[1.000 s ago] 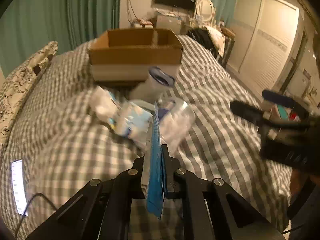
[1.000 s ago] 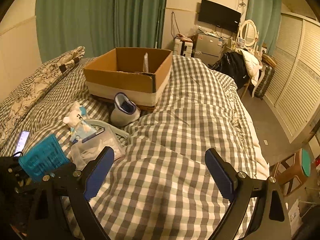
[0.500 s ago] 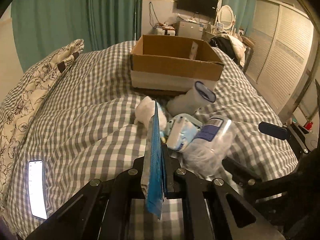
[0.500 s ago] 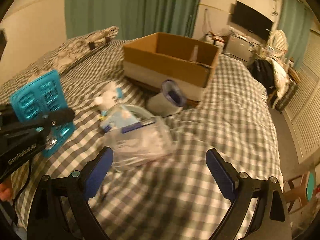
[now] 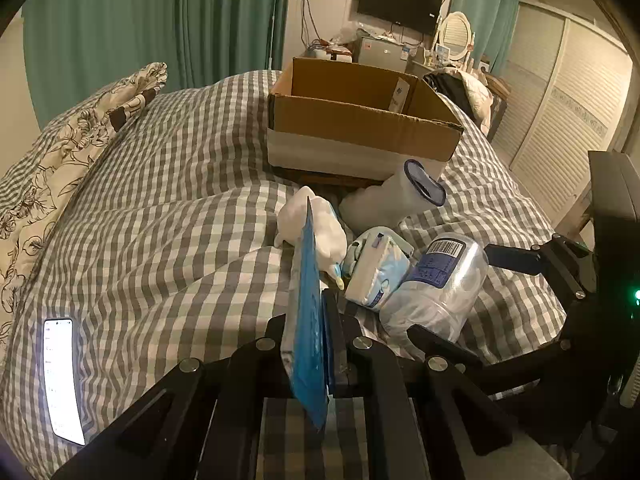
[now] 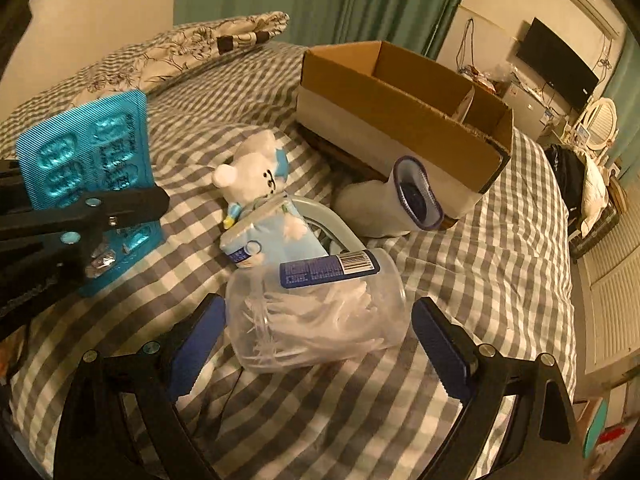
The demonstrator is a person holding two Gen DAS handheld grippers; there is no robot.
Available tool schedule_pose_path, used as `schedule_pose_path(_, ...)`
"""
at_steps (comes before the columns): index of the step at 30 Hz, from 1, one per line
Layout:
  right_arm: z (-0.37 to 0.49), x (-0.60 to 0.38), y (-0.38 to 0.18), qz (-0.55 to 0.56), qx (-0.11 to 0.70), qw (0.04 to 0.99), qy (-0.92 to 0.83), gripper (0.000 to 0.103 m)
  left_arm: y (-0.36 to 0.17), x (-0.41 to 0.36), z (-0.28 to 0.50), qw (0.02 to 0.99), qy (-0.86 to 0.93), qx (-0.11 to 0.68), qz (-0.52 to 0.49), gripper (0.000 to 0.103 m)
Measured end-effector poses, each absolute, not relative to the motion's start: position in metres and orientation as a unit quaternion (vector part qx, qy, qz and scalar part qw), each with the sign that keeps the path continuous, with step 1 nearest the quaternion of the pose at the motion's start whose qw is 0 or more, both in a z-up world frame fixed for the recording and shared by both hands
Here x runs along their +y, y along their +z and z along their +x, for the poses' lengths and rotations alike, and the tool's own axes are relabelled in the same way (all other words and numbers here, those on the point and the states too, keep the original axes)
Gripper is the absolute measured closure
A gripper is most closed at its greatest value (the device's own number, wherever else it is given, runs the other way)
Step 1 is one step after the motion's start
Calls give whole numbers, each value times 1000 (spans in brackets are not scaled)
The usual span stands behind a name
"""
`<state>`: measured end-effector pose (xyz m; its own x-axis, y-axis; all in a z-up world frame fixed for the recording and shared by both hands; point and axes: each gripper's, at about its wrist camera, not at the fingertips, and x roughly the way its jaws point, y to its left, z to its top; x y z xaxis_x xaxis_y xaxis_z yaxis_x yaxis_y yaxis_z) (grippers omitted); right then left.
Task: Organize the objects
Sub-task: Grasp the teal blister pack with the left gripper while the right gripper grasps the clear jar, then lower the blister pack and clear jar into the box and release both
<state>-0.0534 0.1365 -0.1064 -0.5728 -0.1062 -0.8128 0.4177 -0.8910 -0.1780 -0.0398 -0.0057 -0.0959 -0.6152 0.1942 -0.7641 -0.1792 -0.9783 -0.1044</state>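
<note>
My left gripper (image 5: 310, 344) is shut on a blue blister pack (image 5: 306, 300), held edge-on above the bed; the pack (image 6: 88, 160) also shows flat-on in the right wrist view. My right gripper (image 6: 320, 344) is open, its blue pads either side of a clear plastic jar (image 6: 320, 312) lying on the bed, apart from it. Beside the jar lie a light blue tissue pack (image 6: 276, 236), a white plush bear (image 6: 252, 168) and a white cuff with a blue rim (image 6: 396, 204). An open cardboard box (image 6: 400, 120) stands behind them.
The bed has a grey checked cover (image 5: 160, 220). A lit phone (image 5: 62, 376) lies at its left edge in the left wrist view. A floral pillow (image 5: 80, 128) lies far left. Wardrobe doors (image 5: 560, 112) and a TV (image 5: 398, 2) are beyond the bed.
My right gripper has swung left and moved in to straddle the clear jar. My left gripper, still holding the blister pack, has drawn back and left from the pile.
</note>
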Motion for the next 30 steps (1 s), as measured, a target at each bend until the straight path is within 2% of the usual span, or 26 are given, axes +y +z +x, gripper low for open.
schedule_pose_path(14,-44,145,-95,426,137,162,-880,10,-85,-1,-33,101,902,-2,-420,95)
schedule_pose_path(30,-30,185,6,319,97,123,-935,11,-15,28,-48,140,923,28,-359,95)
